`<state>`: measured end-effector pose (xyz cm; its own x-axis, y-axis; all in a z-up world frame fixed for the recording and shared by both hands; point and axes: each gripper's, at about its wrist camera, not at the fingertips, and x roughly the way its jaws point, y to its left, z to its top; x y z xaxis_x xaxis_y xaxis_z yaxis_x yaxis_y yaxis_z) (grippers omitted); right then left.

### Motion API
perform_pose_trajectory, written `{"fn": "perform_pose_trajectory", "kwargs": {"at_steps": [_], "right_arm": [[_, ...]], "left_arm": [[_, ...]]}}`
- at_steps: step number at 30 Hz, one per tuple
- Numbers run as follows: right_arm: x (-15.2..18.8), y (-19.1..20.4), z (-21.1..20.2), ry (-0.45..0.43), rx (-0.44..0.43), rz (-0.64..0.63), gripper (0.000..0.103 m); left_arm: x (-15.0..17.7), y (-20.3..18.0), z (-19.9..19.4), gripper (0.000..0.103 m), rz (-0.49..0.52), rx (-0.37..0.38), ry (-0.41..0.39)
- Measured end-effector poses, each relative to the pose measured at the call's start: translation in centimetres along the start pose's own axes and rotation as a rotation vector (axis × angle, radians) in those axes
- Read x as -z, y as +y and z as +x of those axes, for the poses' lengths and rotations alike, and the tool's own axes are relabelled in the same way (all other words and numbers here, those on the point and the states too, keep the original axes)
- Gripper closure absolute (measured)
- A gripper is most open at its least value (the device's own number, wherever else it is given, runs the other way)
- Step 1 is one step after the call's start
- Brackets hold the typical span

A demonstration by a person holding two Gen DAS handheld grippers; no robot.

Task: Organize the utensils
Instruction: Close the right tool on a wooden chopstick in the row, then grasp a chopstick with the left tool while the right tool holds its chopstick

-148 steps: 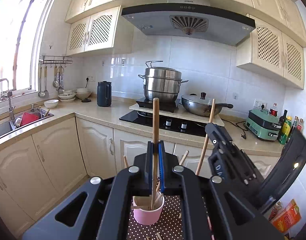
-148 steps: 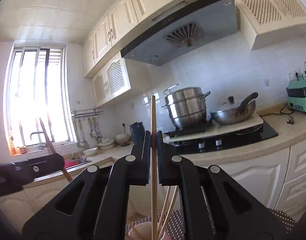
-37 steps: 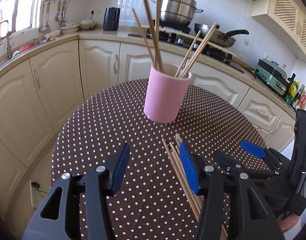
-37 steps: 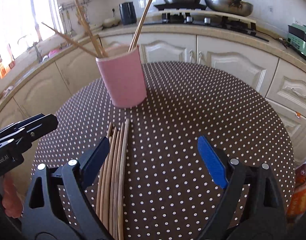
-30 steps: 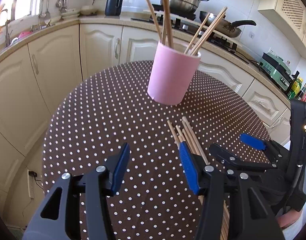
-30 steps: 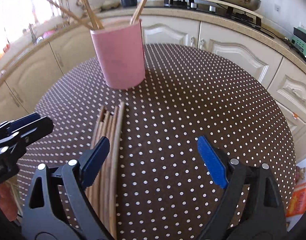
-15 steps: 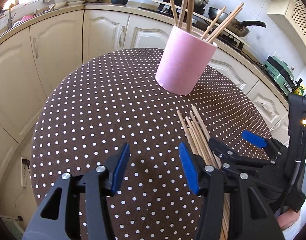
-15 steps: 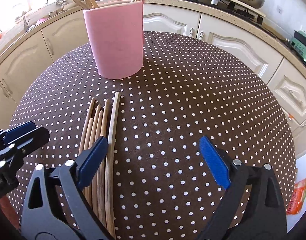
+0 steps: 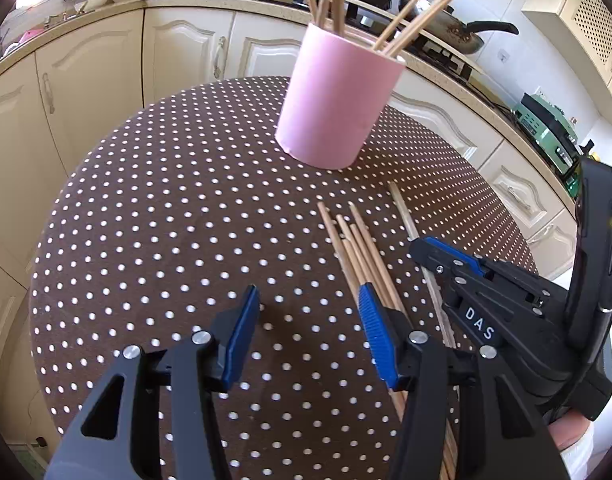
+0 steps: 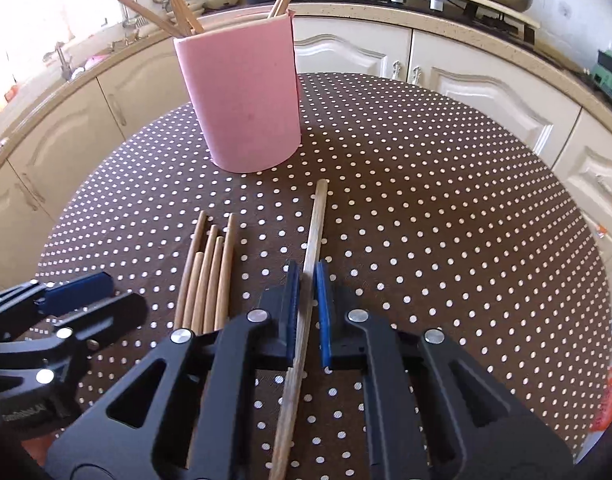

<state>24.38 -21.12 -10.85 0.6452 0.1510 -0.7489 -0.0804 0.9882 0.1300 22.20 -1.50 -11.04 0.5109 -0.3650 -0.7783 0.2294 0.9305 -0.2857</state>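
Note:
A pink cup (image 9: 333, 100) (image 10: 246, 100) stands on the brown dotted table (image 9: 166, 200) with several wooden chopsticks upright in it. In front of it a bundle of loose chopsticks (image 9: 357, 248) (image 10: 210, 264) lies flat. One chopstick (image 10: 315, 220) (image 9: 403, 210) lies apart to their right, and my right gripper (image 10: 306, 280) (image 9: 445, 250) is shut on it low over the cloth. My left gripper (image 9: 306, 320) (image 10: 66, 292) hovers open just left of the bundle, with only tablecloth between its blue pads.
Cream kitchen cabinets and a counter (image 9: 186, 4) curve behind the round table. A stove with a pot and a wok (image 9: 445, 32) is at the back, a green appliance (image 9: 545, 120) to the right. An orange packet (image 10: 609, 400) lies off the table's right edge.
The right gripper's jaws have closed on the rightmost chopstick, now set apart from the bundle. The left gripper has sunk slightly toward the table, still open.

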Motion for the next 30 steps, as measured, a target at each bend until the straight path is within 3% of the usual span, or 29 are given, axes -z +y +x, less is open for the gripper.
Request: {"fn": "perform_pose_trajectory", "kwargs": {"at_steps": [10,21,30], "right_arm": [[2.0,-1.4,-1.5,-0.007,-0.052,0.074,0.095],[2.5,-2.1,-2.0,-0.009,-0.075,0.100,0.095],[2.3,-3.0,-1.8,-0.011,-0.126,0.145,0.095]], "left_arm": [[-0.1,-1.9,1.0,0.048,0.030,-0.066,0.012],[-1.3,-5.9,2.8,0.047,0.078,-0.281,0.057],[-2.8,-5.6,4.0,0.047,0.003,-0.275,0.094]]}}
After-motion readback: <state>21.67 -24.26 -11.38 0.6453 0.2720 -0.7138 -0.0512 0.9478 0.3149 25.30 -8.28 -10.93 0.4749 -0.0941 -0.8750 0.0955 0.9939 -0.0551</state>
